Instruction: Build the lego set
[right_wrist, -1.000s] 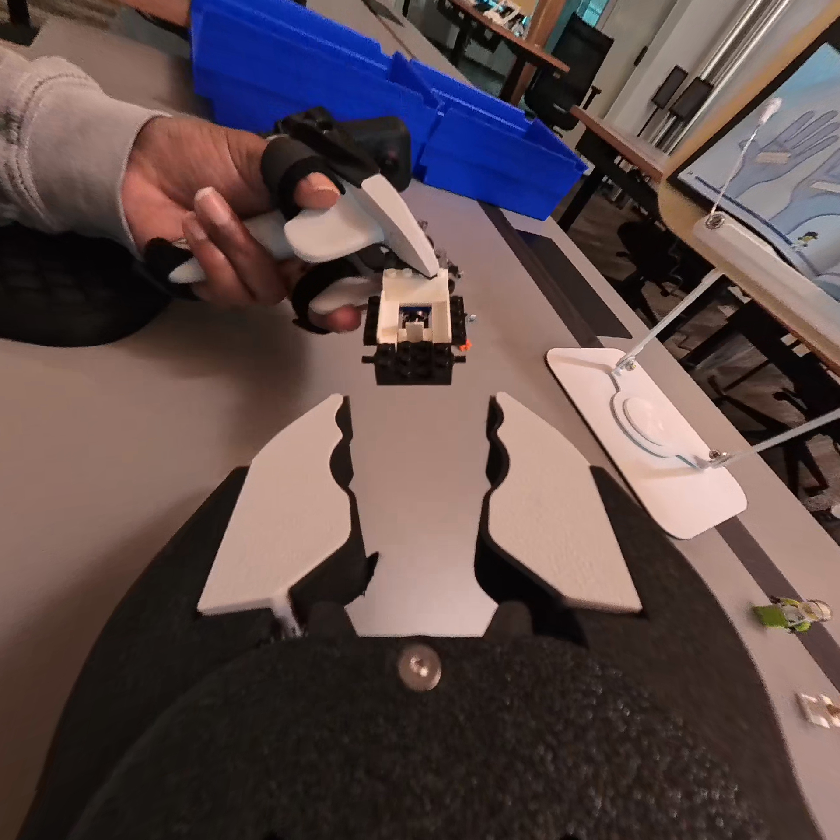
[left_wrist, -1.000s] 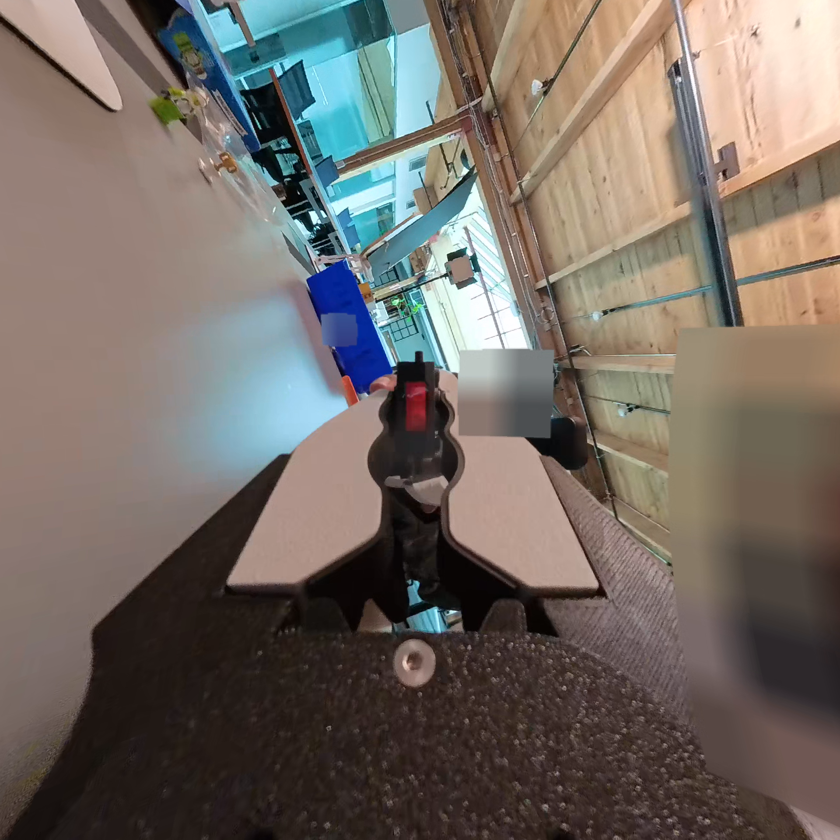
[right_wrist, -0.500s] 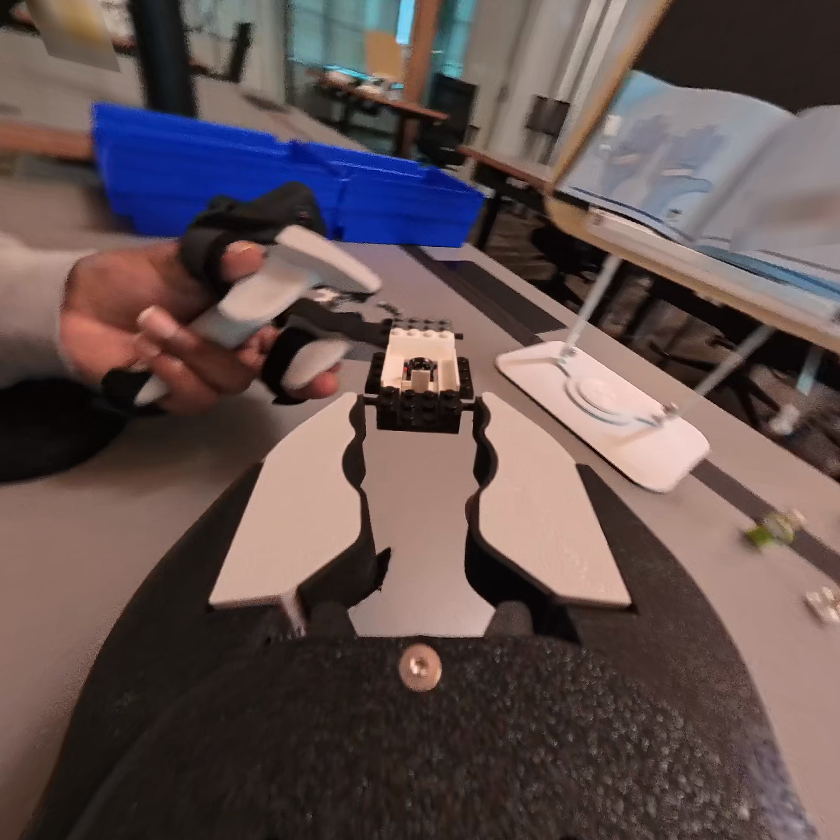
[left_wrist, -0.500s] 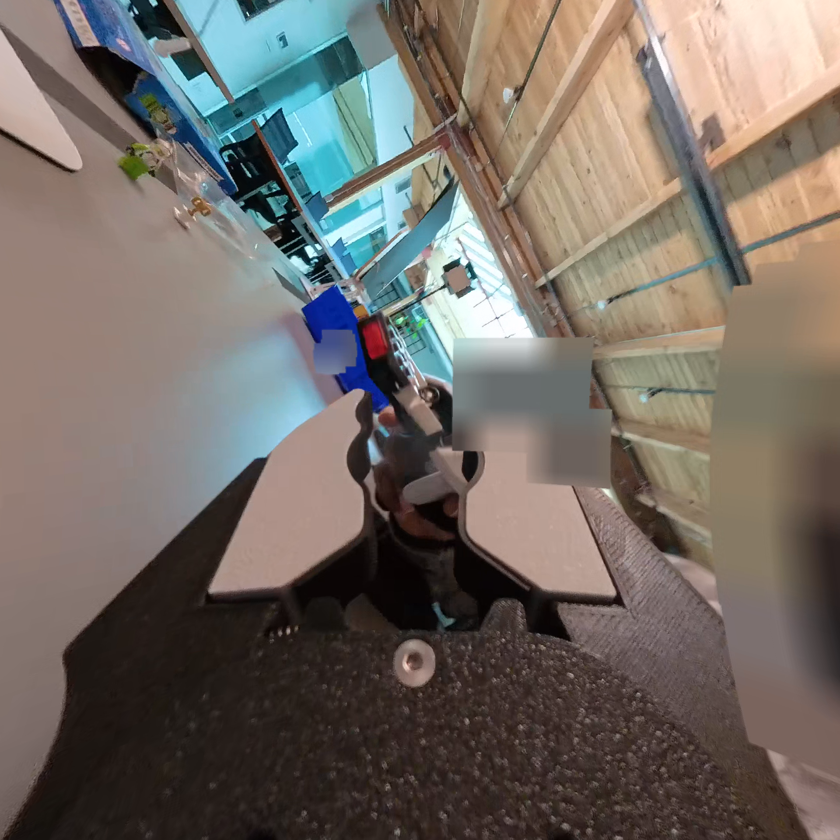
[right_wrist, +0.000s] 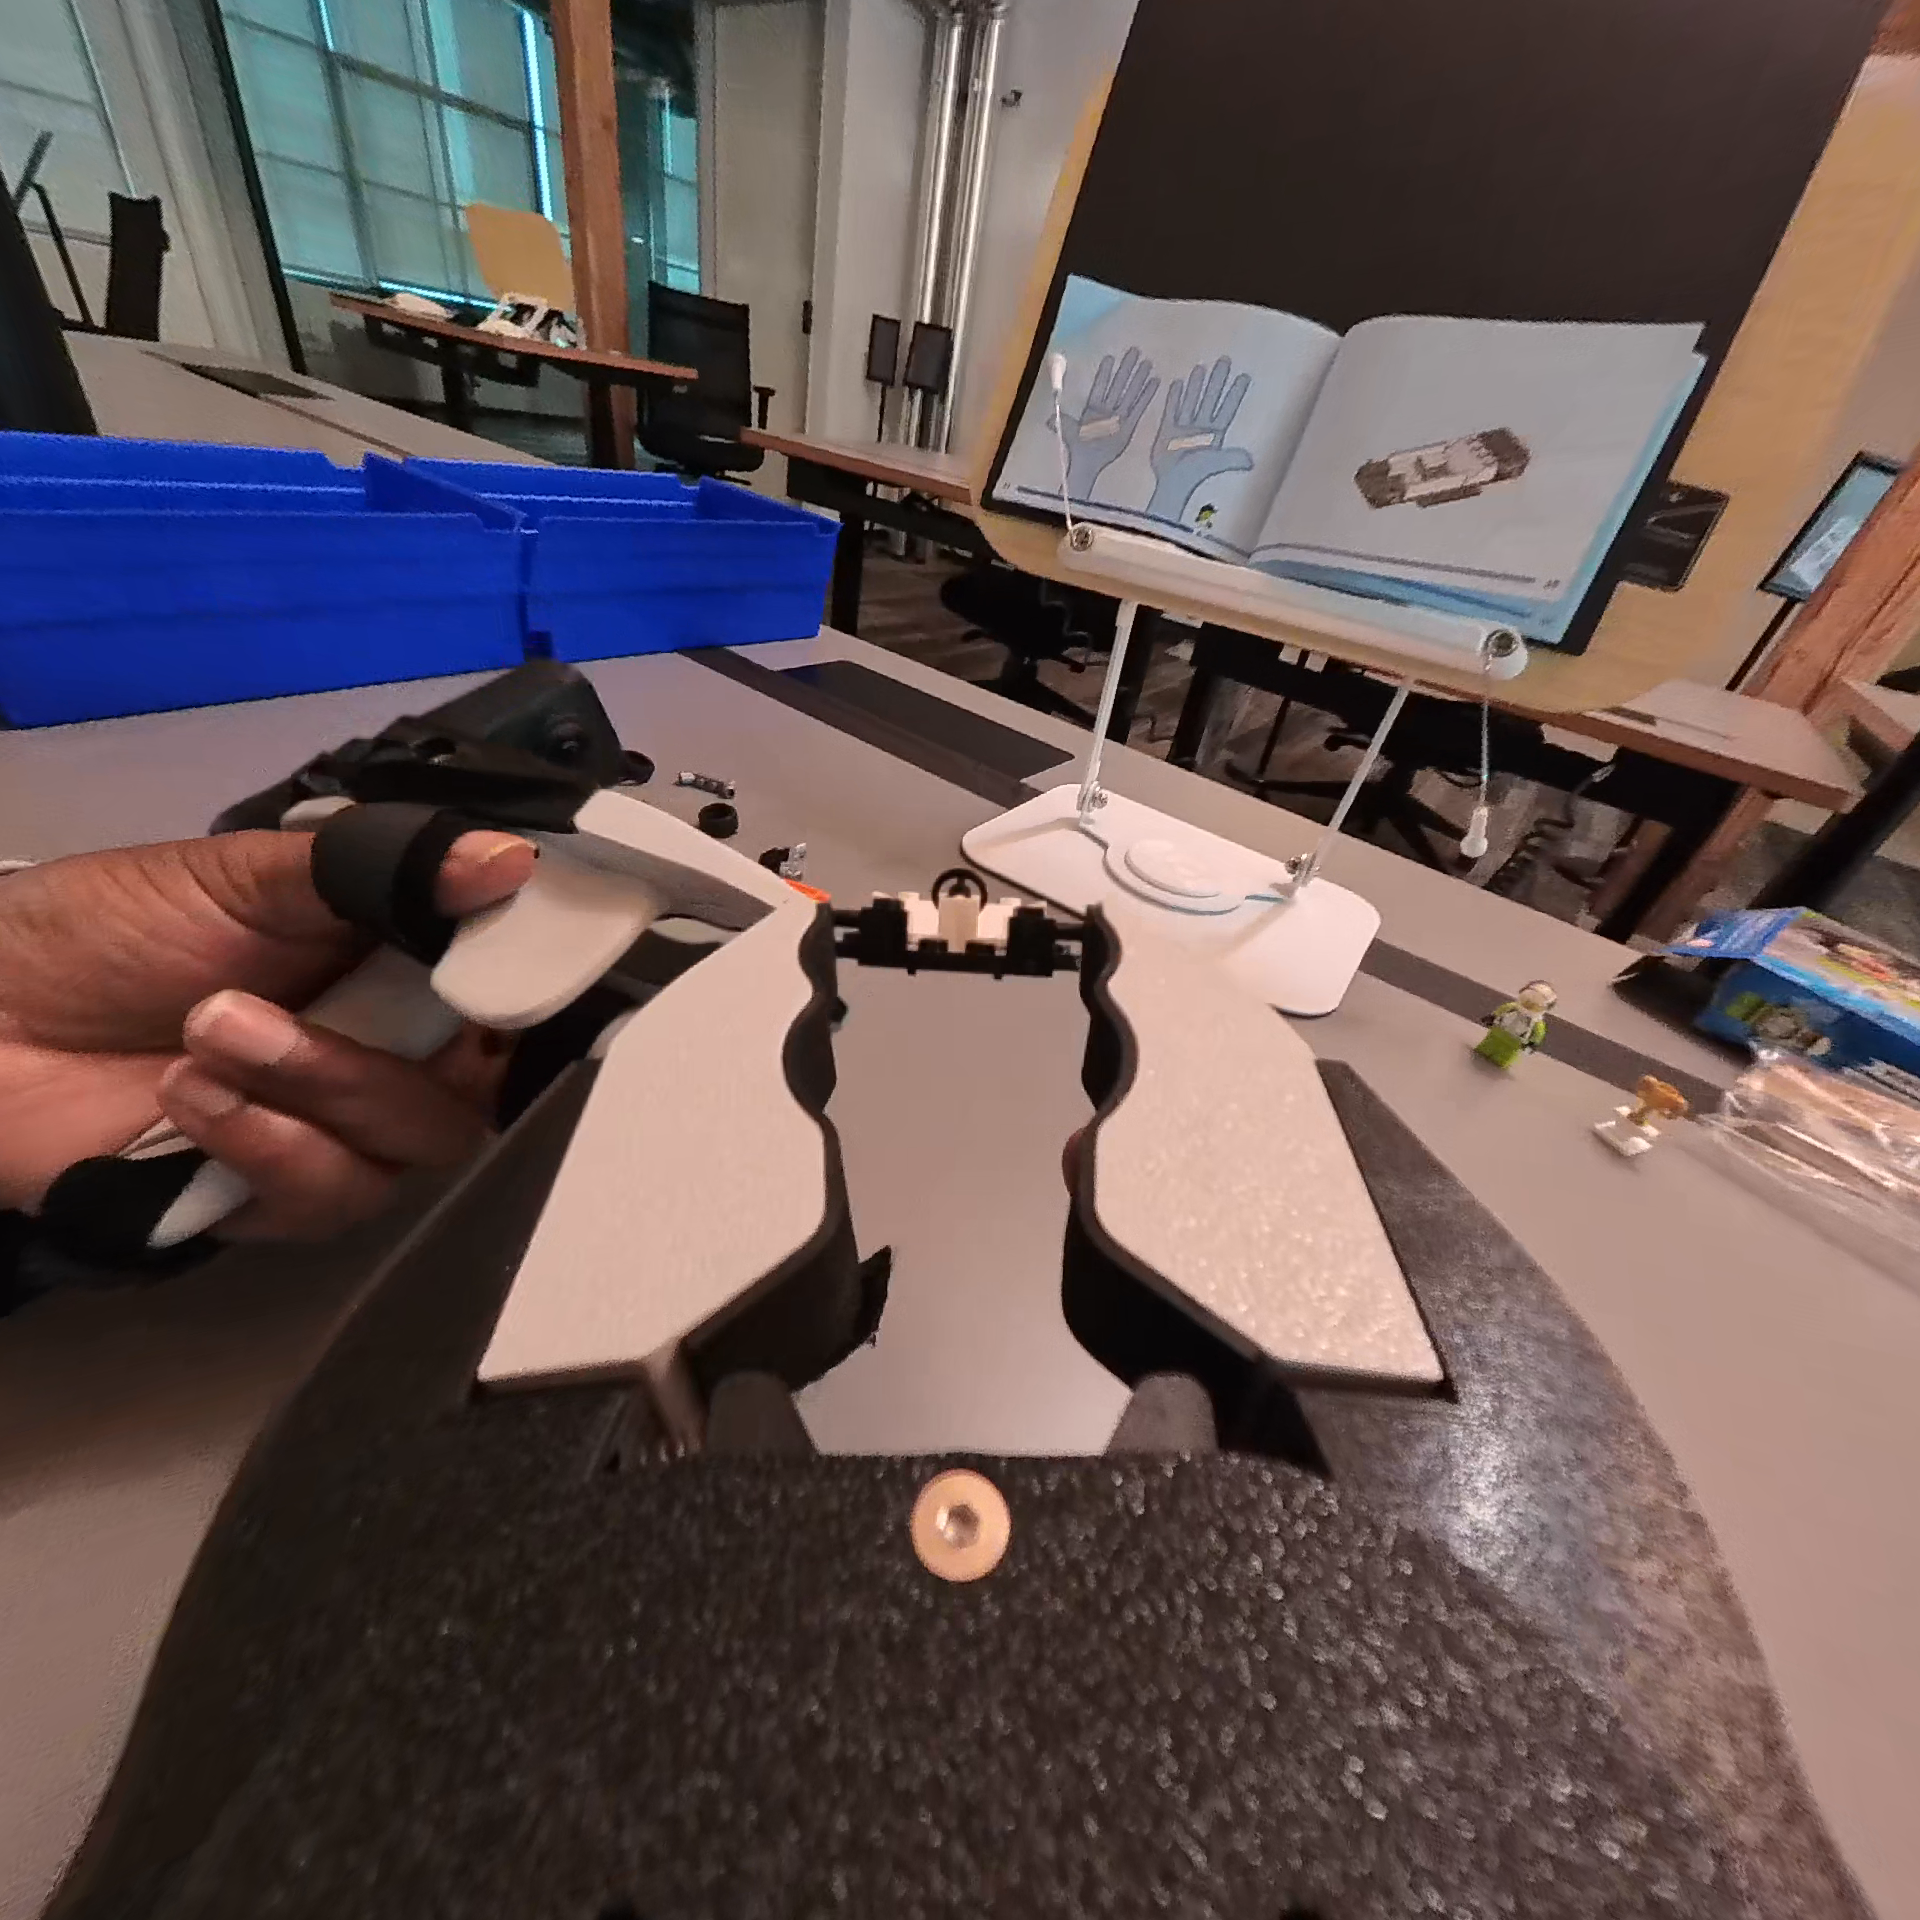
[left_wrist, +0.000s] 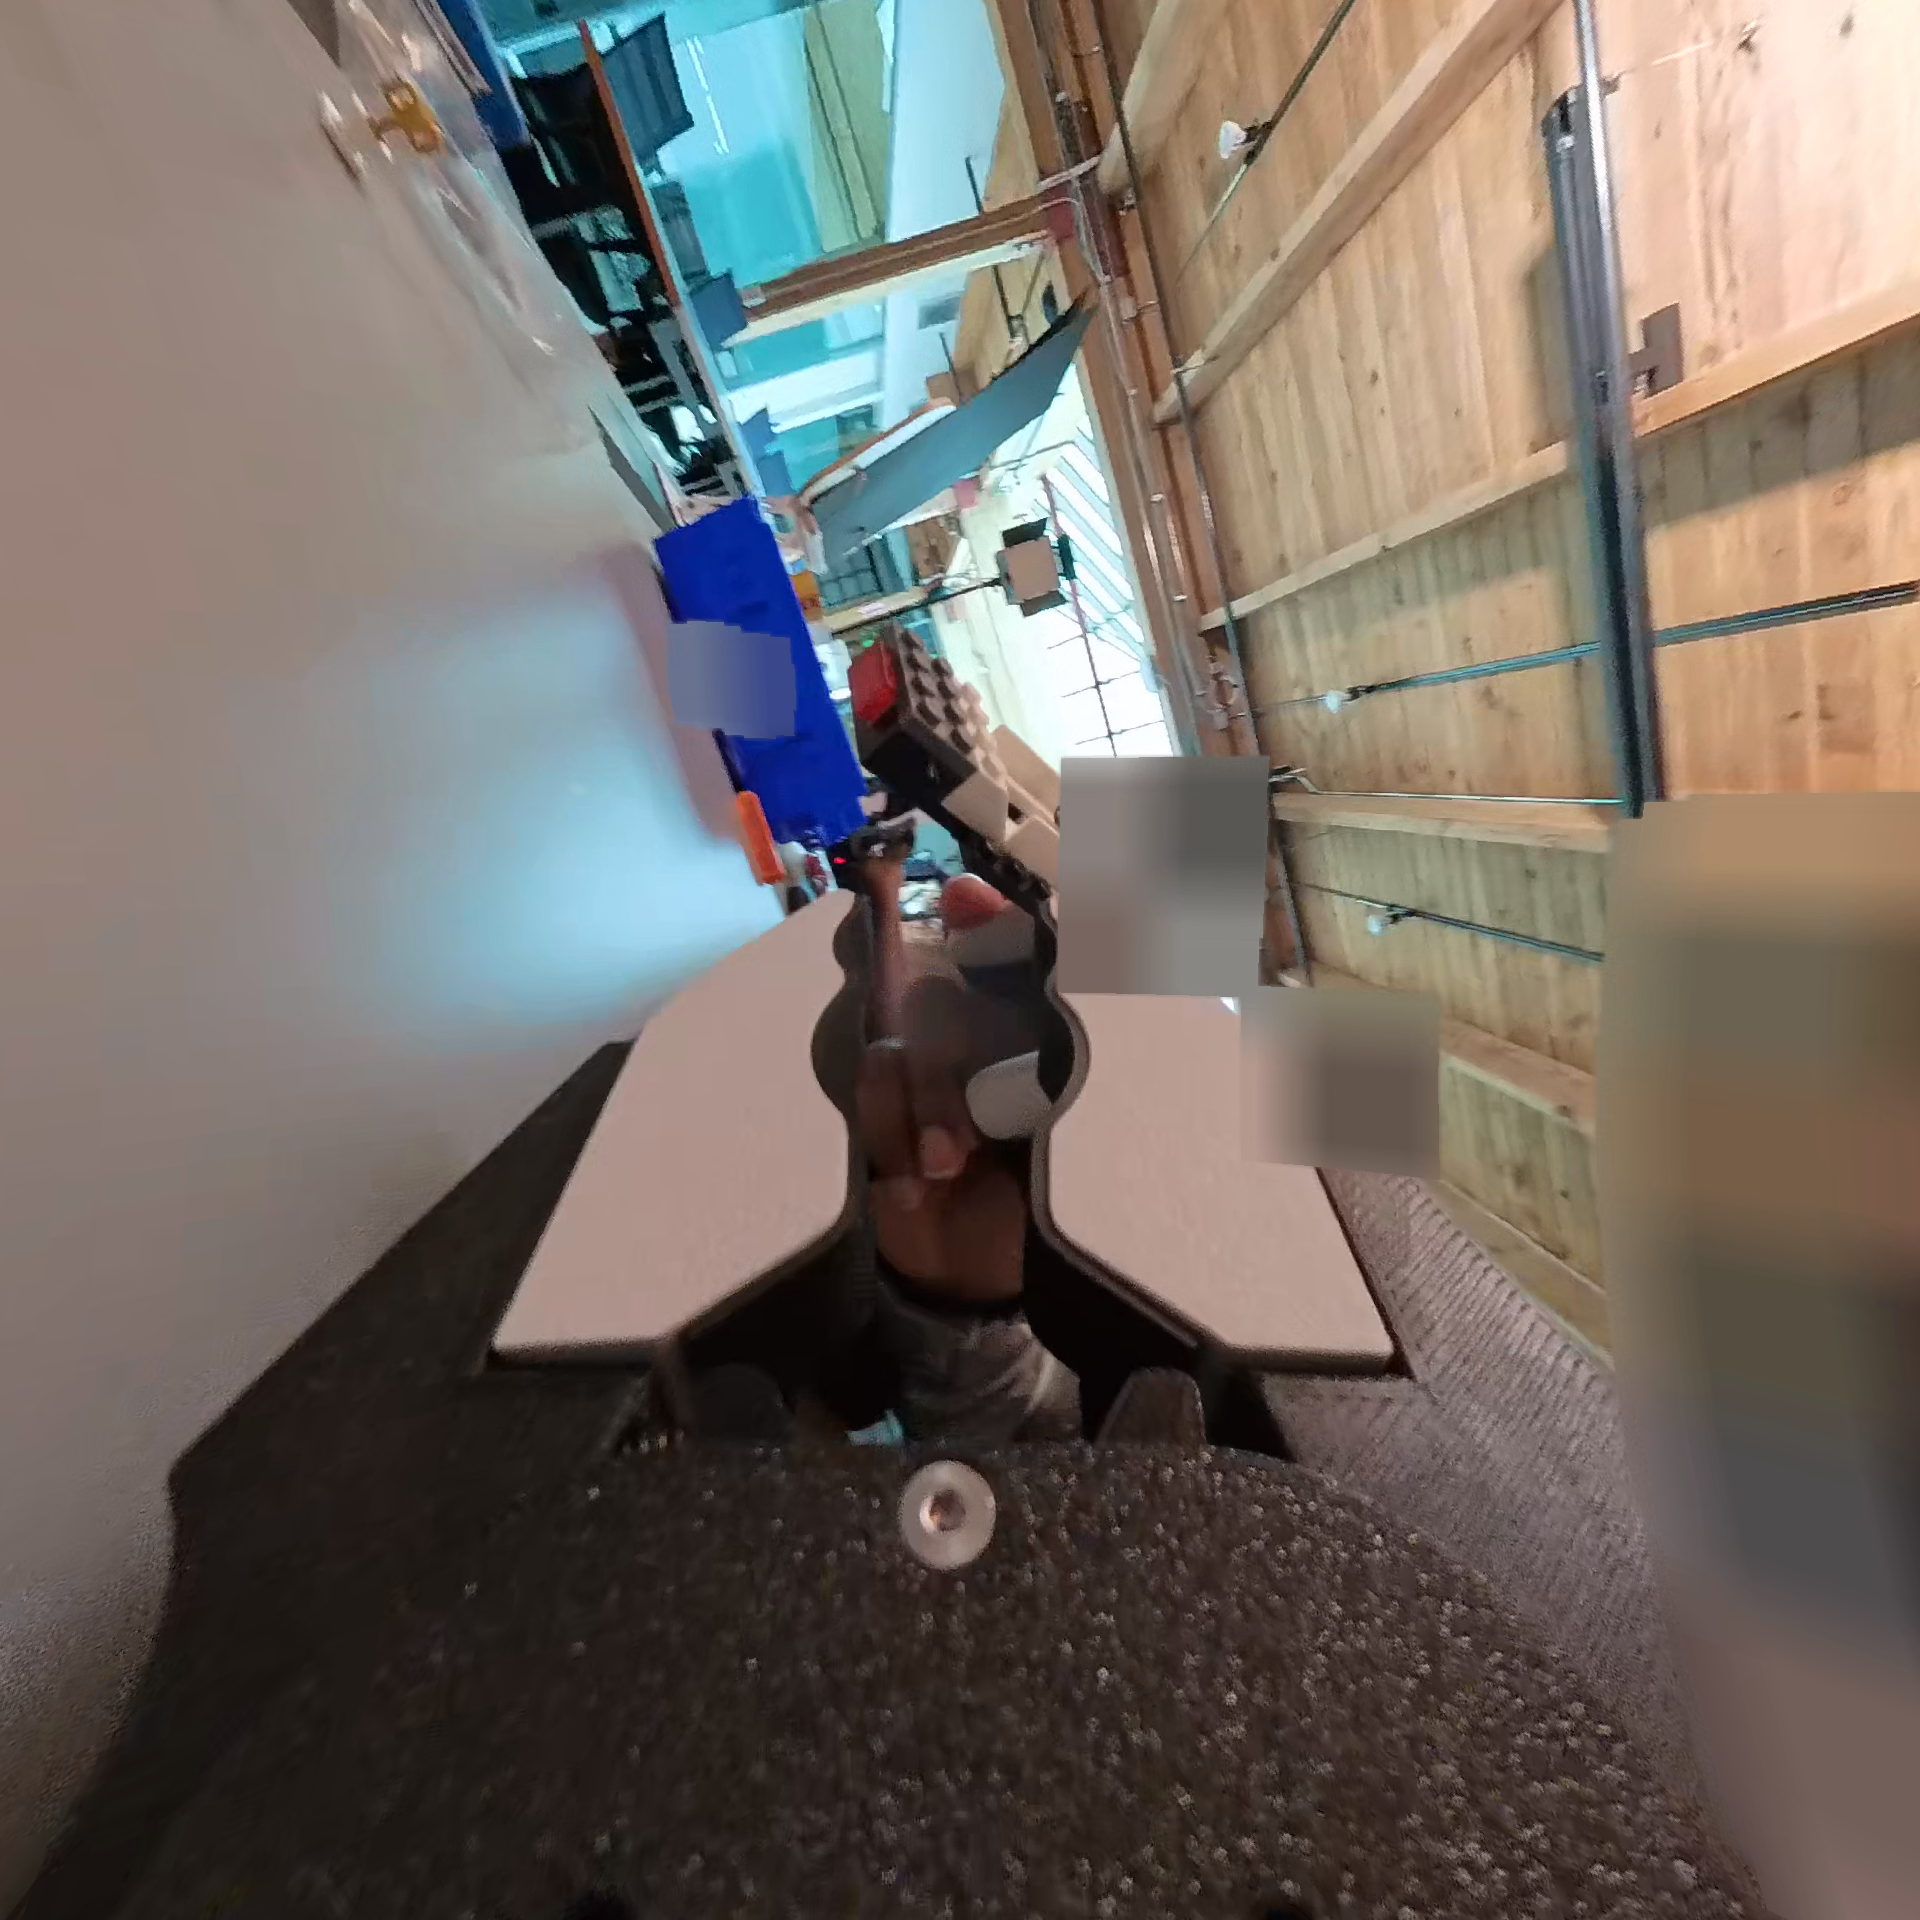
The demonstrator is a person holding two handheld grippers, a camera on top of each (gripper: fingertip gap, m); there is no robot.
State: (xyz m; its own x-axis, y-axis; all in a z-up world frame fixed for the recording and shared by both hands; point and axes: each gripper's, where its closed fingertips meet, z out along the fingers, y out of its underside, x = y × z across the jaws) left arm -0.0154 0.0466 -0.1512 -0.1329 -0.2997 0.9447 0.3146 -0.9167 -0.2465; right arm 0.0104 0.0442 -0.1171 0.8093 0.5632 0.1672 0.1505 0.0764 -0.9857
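Note:
My right gripper (right_wrist: 956, 935) is shut on a small black and white lego build (right_wrist: 956, 925). Both pads press on its two ends and hold it just above the grey table (right_wrist: 935, 1122). The same build shows in the left wrist view (left_wrist: 935, 727), with a red piece on its end, beyond my left fingertips and clear of them. My left gripper (left_wrist: 945, 956) is open with nothing between its fingers. In the right wrist view it (right_wrist: 686, 873) sits in a hand (right_wrist: 156, 966) just left of the build.
Blue bins (right_wrist: 416, 561) stand at the back left. An open instruction book (right_wrist: 1351, 457) rests on a white stand (right_wrist: 1174, 883) behind the build. A green minifigure (right_wrist: 1512, 1023), a small gold piece (right_wrist: 1652, 1101), a box (right_wrist: 1829, 987) and a plastic bag (right_wrist: 1829, 1132) lie at the right. Loose small parts (right_wrist: 717, 821) lie behind the left gripper.
My left gripper held the build a second ago, then opened and let it go. My right gripper came up, shut on the build's ends and now holds it alone.

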